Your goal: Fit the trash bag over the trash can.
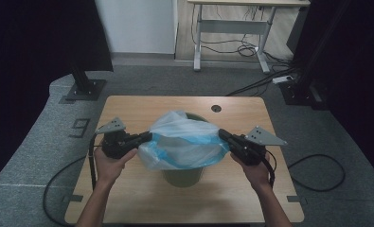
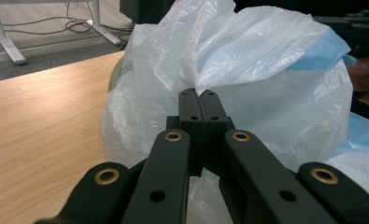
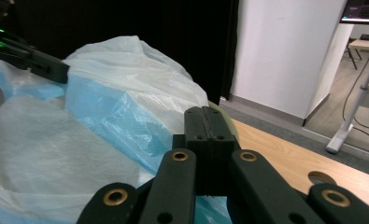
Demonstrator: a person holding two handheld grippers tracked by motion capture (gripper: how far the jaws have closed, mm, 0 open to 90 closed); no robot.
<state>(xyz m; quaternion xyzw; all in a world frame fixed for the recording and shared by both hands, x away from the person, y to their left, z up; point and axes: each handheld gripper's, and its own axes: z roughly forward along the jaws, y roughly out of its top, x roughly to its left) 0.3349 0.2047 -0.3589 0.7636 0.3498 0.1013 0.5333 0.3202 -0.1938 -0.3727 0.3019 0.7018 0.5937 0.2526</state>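
We find the left tool (image 1: 146, 137) and right tool (image 1: 223, 135) each clamped on opposite edges of the plastic bag (image 1: 184, 141), apparently to stretch its mouth wide over the green bin (image 1: 183, 176), which stands mid-surface (image 1: 142, 106) beneath the bag.

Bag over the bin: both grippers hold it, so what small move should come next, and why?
Probably pull the plastic bag down around the green bin. The left gripper and right gripper pinch opposite sides, and the bag still balloons above the rim.
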